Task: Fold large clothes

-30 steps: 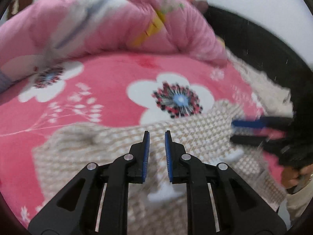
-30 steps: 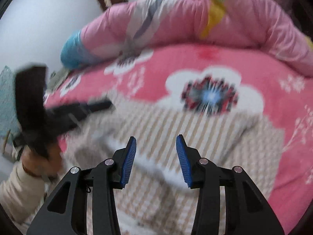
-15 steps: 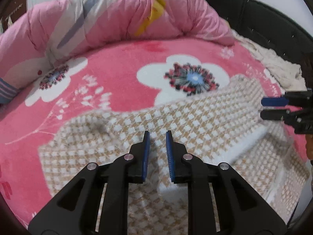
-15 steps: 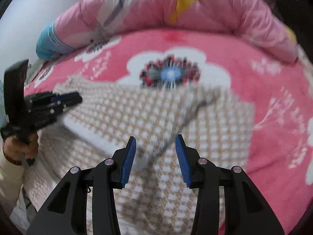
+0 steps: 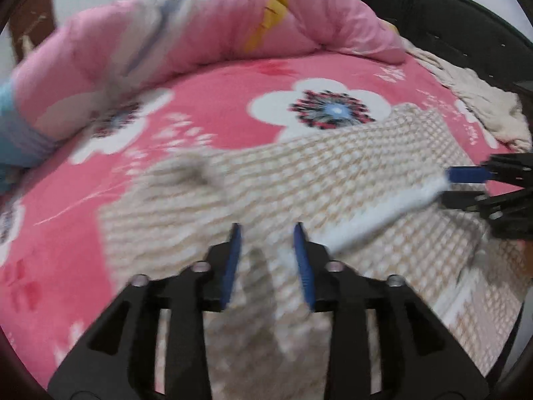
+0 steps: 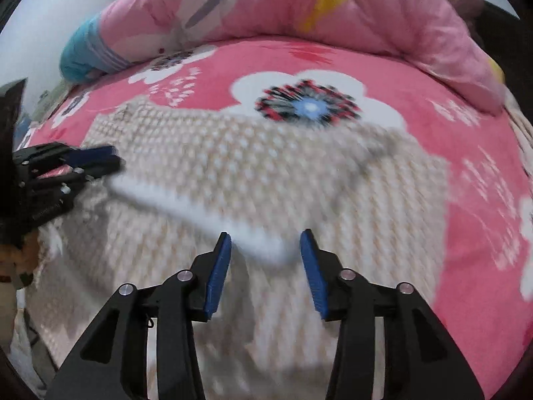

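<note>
Left wrist view: the left gripper [image 5: 266, 260] hangs over the checked beige-and-white garment [image 5: 333, 180], which lies spread on the pink floral blanket [image 5: 206, 100]. Its jaws are opening, with nothing pinched between them; a second ago they stood nearly together. A white band [image 5: 383, 213] of the garment, probably a placket or hem, runs from just beside the right-hand pad toward the right gripper [image 5: 466, 185], seen at the garment's right edge. Right wrist view: the right gripper [image 6: 265, 260] has its fingers moderately apart, much as in the earlier frames, with the end of the white band [image 6: 213, 213] lying below the gap; no pad presses on it. Compared with a second ago, both cameras sit lower and closer to the garment, and the flower print [image 6: 306, 105] beyond its far edge has slid toward the top of the frame. Judgement: a fold has just been laid and released, or a new grasp is being set up. Next move likely calls for both grippers to pinch one garment edge and carry it across evenly. Heavy blur; fabric layers under the jaws cannot be told.
</note>
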Tool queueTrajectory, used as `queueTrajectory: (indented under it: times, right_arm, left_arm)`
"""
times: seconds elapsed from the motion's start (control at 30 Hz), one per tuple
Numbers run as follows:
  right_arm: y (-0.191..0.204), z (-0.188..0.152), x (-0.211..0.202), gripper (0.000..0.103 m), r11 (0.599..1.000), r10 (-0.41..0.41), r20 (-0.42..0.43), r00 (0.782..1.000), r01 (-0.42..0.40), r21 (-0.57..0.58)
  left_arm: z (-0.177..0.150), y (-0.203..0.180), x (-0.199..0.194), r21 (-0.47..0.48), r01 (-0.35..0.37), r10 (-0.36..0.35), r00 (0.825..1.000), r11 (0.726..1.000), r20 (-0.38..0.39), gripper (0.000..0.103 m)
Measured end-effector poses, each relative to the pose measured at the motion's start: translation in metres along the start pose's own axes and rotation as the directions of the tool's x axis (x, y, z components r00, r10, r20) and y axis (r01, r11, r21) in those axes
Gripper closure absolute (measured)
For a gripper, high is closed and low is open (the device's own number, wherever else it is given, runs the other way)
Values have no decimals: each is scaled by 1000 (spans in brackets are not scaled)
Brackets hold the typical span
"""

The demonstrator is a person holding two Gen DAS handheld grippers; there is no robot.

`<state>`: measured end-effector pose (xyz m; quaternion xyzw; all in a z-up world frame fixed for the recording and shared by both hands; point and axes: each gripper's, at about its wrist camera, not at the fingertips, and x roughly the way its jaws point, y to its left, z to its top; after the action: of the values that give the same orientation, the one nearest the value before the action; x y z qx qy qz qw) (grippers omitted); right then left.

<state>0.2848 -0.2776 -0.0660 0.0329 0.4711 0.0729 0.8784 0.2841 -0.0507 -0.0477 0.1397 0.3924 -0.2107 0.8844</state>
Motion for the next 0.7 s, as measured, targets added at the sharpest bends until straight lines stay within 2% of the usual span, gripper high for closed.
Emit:
queueTrajectory:
  times: [0.03, 0.07, 0.1, 0.2, 0.3, 0.5, 0.63, 0.7]
  right_arm:
    - [0, -6, -14, 57, 1000, 18, 26, 999, -18, 5]
    - [1, -15, -34, 47, 999, 39, 64, 997, -40, 11]
    - [3, -23, -48, 36, 998, 55, 94, 994, -56, 11]
    - [15, -51, -78, 24, 994, 110, 146, 983, -111, -2]
    - [31, -85, -90, 21, 990, 137, 143, 980, -139, 4]
    - [56, -128, -76, 17, 997, 80, 101, 992, -81, 8]
    - [62, -140, -56, 14, 999, 46, 69, 997, -48, 19]
    - [63, -145, -38, 9, 999, 29, 24, 999, -30, 22]
  left_arm:
    - [-5, 3, -14, -9, 8, -7, 1000, 1000, 15, 69]
    - [-9, 4, -23, -16, 11, -11, 1000, 1000, 25, 68]
    - [-16, 4, -41, -27, 11, -10, 999, 1000, 43, 61]
    - [-41, -2, -85, -50, -7, 11, 996, 999, 89, 40]
    - [-66, -14, -106, -79, -27, 34, 996, 996, 84, 20]
    - [-116, -40, -99, -149, -75, 74, 997, 986, -12, 15]
    - [-141, -49, -69, -161, -173, 155, 981, 972, -119, 14]
    - [-150, -49, -63, -197, -188, 168, 979, 962, -116, 9]
